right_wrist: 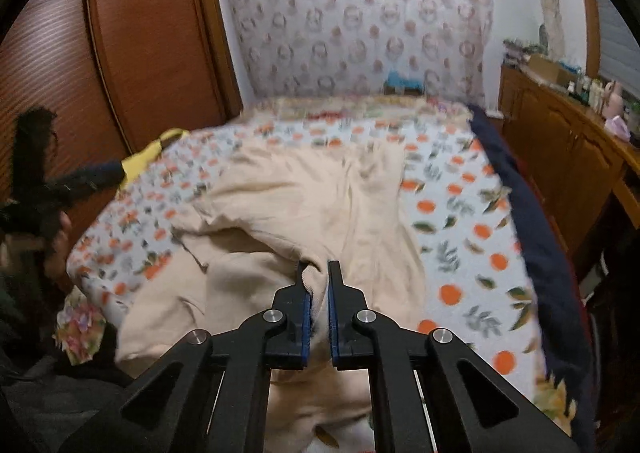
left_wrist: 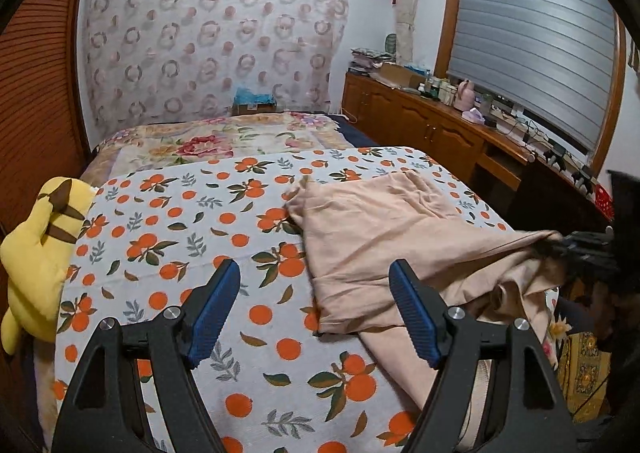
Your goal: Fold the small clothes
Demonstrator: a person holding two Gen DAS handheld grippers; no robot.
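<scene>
A beige garment [left_wrist: 384,237] lies crumpled on the orange-print bedsheet [left_wrist: 168,237], toward the bed's right side. My left gripper [left_wrist: 314,273] is open above the sheet, its blue pads wide apart, with the garment's near left corner just between and beyond them and nothing pinched. In the right wrist view the beige garment [right_wrist: 320,197] spreads across the orange-print bedsheet [right_wrist: 472,237], and my right gripper [right_wrist: 318,273] is shut on a bunched fold of its near edge. The right gripper [left_wrist: 560,247] also shows at the far right of the left view, cloth pulled taut to it.
A yellow plush toy [left_wrist: 36,253] lies at the bed's left edge by the wooden wardrobe [left_wrist: 36,101]. A floral blanket [left_wrist: 208,141] covers the far half of the bed. A cluttered wooden cabinet [left_wrist: 432,117] runs along the right under a shuttered window.
</scene>
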